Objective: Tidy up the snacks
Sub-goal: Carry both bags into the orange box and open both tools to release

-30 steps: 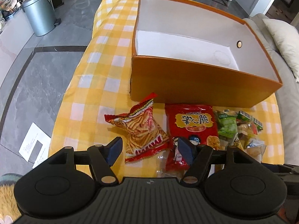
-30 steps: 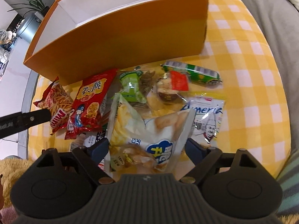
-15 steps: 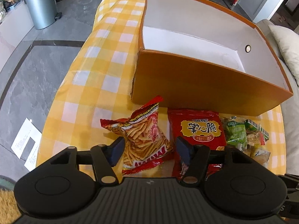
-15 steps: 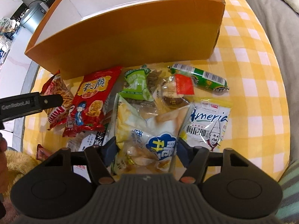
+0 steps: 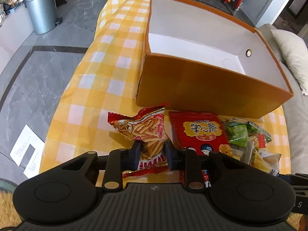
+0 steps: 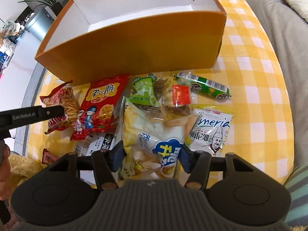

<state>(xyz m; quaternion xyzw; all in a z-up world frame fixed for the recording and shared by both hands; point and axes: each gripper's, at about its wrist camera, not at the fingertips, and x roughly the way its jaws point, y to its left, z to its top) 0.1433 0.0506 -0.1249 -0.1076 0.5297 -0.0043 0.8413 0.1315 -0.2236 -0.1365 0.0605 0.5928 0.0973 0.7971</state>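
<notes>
Left gripper (image 5: 152, 153): matte black plastic body, ribbed grey-black centre panel, a round recessed disc on each side
Left fingers (image 5: 136, 155): dark navy-blue flat pads on black link arms, each arm pinned by a pale brass-coloured rivet
Right gripper (image 6: 151, 155): same black housing, ribbed panel with a small pale logo, twin round discs
Right fingers (image 6: 117, 154): blue pads, tan rivets at the pivots
Marking: white "GenRobot.AI" lettering and one small screw on the black bar seen in the right wrist view
Person's hand (image 6: 4, 170): only an edge shows; nothing worn is visible
</notes>
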